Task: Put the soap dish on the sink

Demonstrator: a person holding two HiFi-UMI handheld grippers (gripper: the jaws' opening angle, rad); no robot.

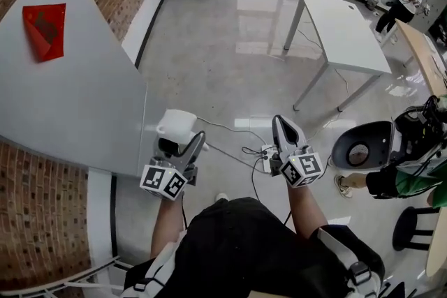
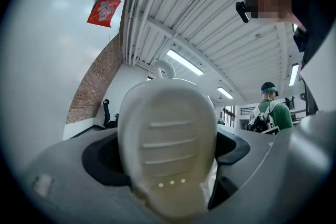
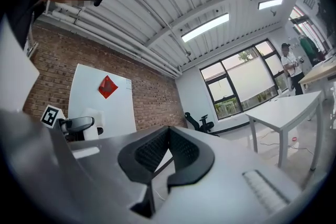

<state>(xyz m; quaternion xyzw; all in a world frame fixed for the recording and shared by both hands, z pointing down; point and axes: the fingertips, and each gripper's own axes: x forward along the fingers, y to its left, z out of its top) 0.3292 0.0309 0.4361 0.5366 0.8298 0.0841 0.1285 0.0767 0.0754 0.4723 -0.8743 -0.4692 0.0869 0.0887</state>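
- At the far left a large pale grey panel (image 1: 77, 94) carrying a red paper square (image 1: 44, 30) stands by the brick wall. No sink shows in any view, so the first need is to find it before the load travels far.
- The left gripper (image 1: 190, 146) has its fingers closed on a white plastic soap dish with ribbed slots (image 2: 168, 139), held in the air above the floor in front of the person. The dish fills the gap between the fingers. The hold seems to sit near one end of the dish, though the wide lens makes that hard to judge.
- Such a hold could let the dish swing, so it is best carried level and slowly, set flat on the sink's rim, and released only once it rests there.
- The right gripper (image 1: 283, 128) has its fingers closed tip to tip on nothing. It is free to steady the dish at set-down.
- The white rectangular table (image 1: 346, 31) at the right is bare and no goal.
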